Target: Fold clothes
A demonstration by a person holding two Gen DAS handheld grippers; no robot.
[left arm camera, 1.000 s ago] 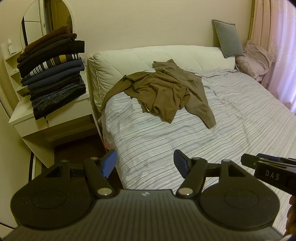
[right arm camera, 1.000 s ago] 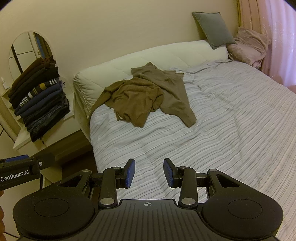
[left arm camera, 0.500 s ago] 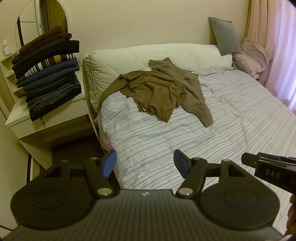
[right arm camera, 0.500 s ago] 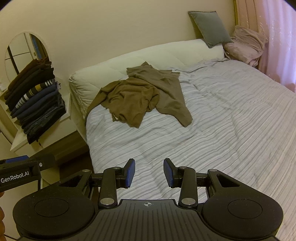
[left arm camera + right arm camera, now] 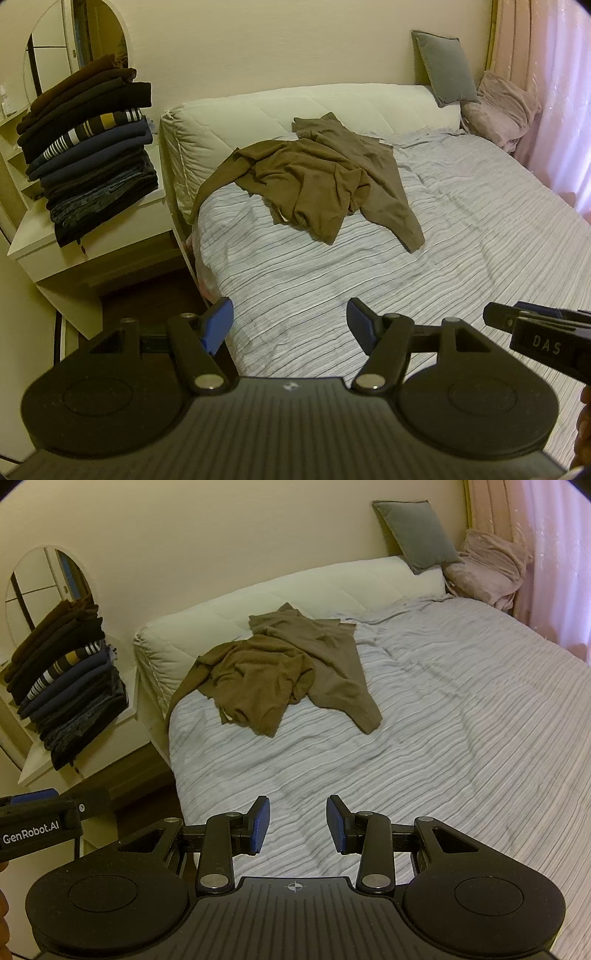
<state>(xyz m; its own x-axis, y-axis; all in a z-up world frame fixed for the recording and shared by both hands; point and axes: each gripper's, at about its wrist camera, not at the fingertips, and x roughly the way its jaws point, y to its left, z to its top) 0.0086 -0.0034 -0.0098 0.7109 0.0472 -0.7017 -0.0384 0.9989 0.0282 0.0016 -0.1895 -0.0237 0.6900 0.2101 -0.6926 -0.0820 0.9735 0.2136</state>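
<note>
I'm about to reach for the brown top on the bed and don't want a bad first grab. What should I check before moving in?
1. Left tool open, empty: ok.
2. Right tool open, empty: ok.
3. Brown top in view, nothing lying on it: ok.
4. Top lies flat for folding: not ok, it is crumpled, partly over the white bolster.
5. Bare striped bedding between the tools and the top: ok.
6. Collar and hem located: cannot tell.

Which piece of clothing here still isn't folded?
The brown garment, lying crumpled and spread on the striped bed near the headboard. All the others sit folded in the stack of dark clothes on the white side table.
</note>
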